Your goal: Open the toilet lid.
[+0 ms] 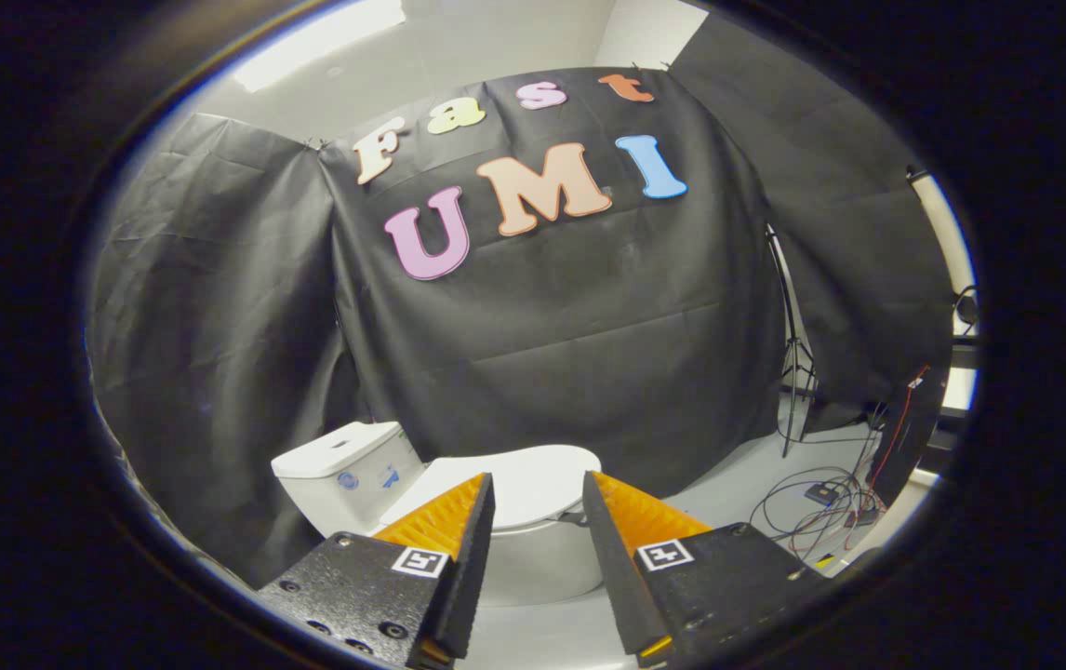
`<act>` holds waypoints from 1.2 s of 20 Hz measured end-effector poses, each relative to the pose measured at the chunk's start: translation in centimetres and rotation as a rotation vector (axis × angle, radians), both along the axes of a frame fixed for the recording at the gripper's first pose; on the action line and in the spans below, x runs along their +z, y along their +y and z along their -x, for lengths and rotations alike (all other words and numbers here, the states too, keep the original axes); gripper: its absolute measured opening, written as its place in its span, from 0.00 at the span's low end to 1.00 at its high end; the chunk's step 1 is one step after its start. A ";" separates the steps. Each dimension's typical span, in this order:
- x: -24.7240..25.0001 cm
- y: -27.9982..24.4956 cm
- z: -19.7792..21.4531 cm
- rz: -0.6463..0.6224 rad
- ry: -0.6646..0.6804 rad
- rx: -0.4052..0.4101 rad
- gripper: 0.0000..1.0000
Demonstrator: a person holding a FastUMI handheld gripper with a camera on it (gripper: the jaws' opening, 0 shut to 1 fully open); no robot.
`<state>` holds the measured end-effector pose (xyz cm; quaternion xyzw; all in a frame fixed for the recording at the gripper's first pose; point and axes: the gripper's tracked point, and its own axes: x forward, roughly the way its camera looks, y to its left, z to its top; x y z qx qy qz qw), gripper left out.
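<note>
A white toilet stands on the floor beyond my fingers, against the black cloth wall. Its lid [533, 484] lies flat and closed over the bowl [533, 563]. The cistern [347, 475] sits to the lid's left, with small blue stickers on its side. My gripper [538, 489] is open, with a wide gap and nothing between the fingers. The fingertips frame the lid from a distance and touch nothing. The lower part of the bowl is hidden behind my fingers.
A light stand [792, 363] rises to the right of the toilet. Loose cables and a small box [821, 498] lie on the pale floor at the right. Black cloth hangs behind and to the left of the toilet.
</note>
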<state>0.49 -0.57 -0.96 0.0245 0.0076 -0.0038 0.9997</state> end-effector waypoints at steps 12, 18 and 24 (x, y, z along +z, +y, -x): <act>-0.1 -1.4 -7.8 -0.264 -0.049 0.029 0.59; -1.3 -1.2 -13.1 -0.436 -0.065 0.059 0.59; -5.1 -1.8 -17.0 -0.653 -0.043 0.004 0.59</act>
